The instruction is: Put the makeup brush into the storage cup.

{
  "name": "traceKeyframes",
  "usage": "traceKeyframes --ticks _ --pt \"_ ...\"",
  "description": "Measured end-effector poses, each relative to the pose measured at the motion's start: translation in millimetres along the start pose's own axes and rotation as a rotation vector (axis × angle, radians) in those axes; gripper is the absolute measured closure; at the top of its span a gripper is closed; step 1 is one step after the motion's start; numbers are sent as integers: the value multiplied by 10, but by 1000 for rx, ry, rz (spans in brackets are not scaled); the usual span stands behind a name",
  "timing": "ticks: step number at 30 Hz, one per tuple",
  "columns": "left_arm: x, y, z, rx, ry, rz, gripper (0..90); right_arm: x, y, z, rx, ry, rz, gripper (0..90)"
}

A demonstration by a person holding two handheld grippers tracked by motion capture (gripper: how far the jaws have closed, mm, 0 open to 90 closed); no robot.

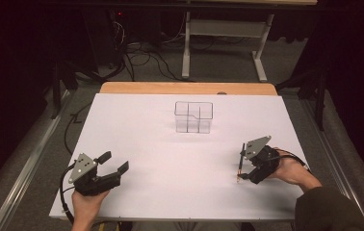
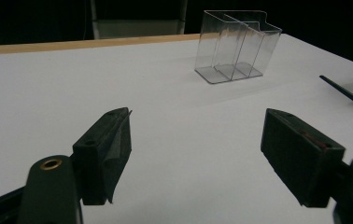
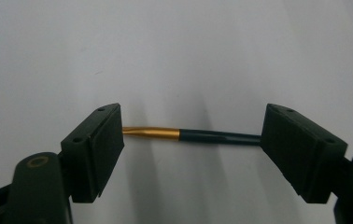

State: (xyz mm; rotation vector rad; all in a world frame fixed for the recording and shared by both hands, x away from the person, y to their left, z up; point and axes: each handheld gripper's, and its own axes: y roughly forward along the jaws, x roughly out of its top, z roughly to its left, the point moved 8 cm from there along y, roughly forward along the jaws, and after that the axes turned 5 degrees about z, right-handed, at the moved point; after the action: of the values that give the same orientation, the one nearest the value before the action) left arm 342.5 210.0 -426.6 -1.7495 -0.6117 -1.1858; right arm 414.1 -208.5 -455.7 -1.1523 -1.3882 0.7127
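Paintbrush (image 3: 219,137): glossy dark handle with a polished gold metal ferrule. Compartment organizer (image 2: 236,45): clear, smooth, glossy plastic. Table cover (image 1: 170,159): matt white, paper-like sheet over a wooden tabletop edge (image 1: 185,88). Right gripper (image 3: 191,154): matt black plastic jaws.

Dark room, grey floor (image 1: 228,67)

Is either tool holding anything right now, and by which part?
Nothing is held. The right tool stands open around the thin black paintbrush with a gold ferrule lying on the table; the left tool is open, empty.
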Motion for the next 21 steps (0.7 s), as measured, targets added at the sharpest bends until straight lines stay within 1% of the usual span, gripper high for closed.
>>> traceKeyframes --ticks 3,4,5,6,7,8,9,10,14,16,18,21 --pt "-3 3 0 0 3 4 248 17 27 -12 -7 -19 -18 250" --pt "-2 2 -2 2 5 2 250 10 33 -17 -8 -15 -10 251" --pt "0 1 -4 0 2 -1 250 7 49 -23 -1 -18 -14 253" --pt "-1 -1 -2 0 1 -2 250 -6 60 -37 0 -25 -4 254" --pt "-3 -2 1 0 -2 -1 250 -13 70 -40 6 -21 0 254" --pt "-3 -2 1 0 -2 -1 250 -19 84 -54 11 -28 0 254" --pt "-4 -1 3 0 -4 0 250 -27 89 -65 8 -28 2 254" --pt "-4 -1 3 0 -4 0 250 -30 93 -68 7 -22 0 254" --pt "-6 6 -4 6 0 1 248 -24 119 -94 4 -40 -17 247" --pt "-12 14 5 12 2 6 249 -34 145 -113 10 -26 -12 245" --pt "-14 12 22 14 -4 7 248 -44 159 -134 8 -32 -8 245" --pt "-14 12 27 17 -6 6 248 -41 182 -117 21 -38 -13 243"
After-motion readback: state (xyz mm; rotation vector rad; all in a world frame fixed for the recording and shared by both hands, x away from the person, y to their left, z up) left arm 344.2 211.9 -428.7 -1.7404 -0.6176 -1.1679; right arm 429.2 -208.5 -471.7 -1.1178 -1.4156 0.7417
